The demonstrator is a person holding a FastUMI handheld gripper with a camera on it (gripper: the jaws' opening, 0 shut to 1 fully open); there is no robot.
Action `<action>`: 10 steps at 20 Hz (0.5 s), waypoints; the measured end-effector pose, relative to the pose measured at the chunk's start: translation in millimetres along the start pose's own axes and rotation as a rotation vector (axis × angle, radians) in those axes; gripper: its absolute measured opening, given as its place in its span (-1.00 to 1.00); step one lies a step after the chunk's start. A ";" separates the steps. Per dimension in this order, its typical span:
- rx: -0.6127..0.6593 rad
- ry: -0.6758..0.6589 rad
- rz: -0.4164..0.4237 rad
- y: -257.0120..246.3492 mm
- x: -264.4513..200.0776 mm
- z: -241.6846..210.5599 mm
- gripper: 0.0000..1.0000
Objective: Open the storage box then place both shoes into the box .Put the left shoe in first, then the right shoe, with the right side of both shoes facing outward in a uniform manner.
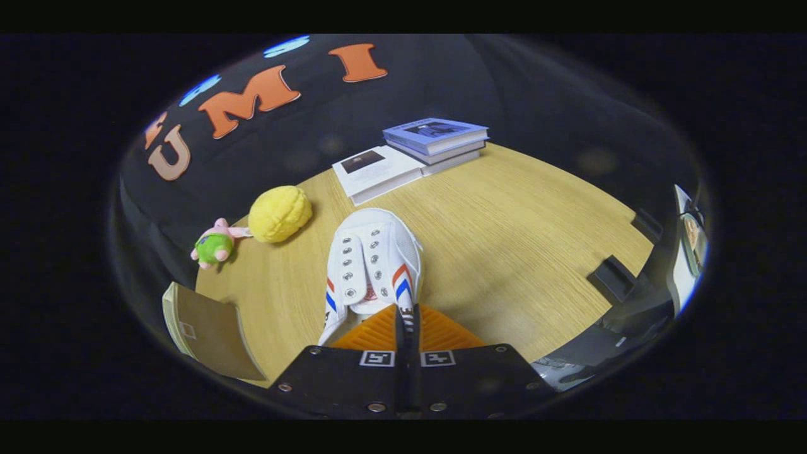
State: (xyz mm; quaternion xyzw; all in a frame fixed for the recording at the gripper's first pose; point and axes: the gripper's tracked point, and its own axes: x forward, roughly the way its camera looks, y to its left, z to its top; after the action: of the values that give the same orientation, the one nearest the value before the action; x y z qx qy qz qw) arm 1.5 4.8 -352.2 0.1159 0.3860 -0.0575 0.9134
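White canvas with red and blue side stripes makes up the one shoe (373, 265) in sight, its toe pointing away from the gripper (406, 321) toward the books. The two fingers are drawn almost together, with a thin part of the shoe's heel collar pinched between them, so the jaws stand narrow and clamped on the shoe. Whether the sole rests on the wooden table (517, 239) or hangs just above it cannot be told. Bare wood lies open to the right of the shoe, all the way out to the table's right edge, where two dark clamps (610, 277) grip the rim. To the left there is less room: one yellow plush ball (279, 214) and one small green and pink plush toy (213, 247) sit near the left edge, touching or nearly touching each other. Beyond the shoe's toe, at the far edge, lie a white book (378, 171) and, just beside it, a stack of books (437, 140) with a blue one on top. One tan cardboard flap (211, 331) juts in at the near left corner, beside the fingers.
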 end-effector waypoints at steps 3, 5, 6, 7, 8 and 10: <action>0.006 -0.030 0.039 52.7 -22.4 0.3 -0.99; 0.009 -0.046 0.063 88.3 -37.1 -2.8 -0.99; 0.006 -0.051 0.075 105.6 -43.7 -5.4 -0.99; 0.004 -0.056 0.088 123.2 -50.7 -8.9 -0.99; 0.000 -0.060 0.102 140.2 -57.0 -12.1 -0.99; -0.004 -0.058 0.126 172.4 -70.1 -20.6 -0.99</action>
State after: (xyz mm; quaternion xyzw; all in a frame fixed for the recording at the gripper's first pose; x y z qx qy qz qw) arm -28.0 177.8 -286.8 0.1365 0.3511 -0.0022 0.9263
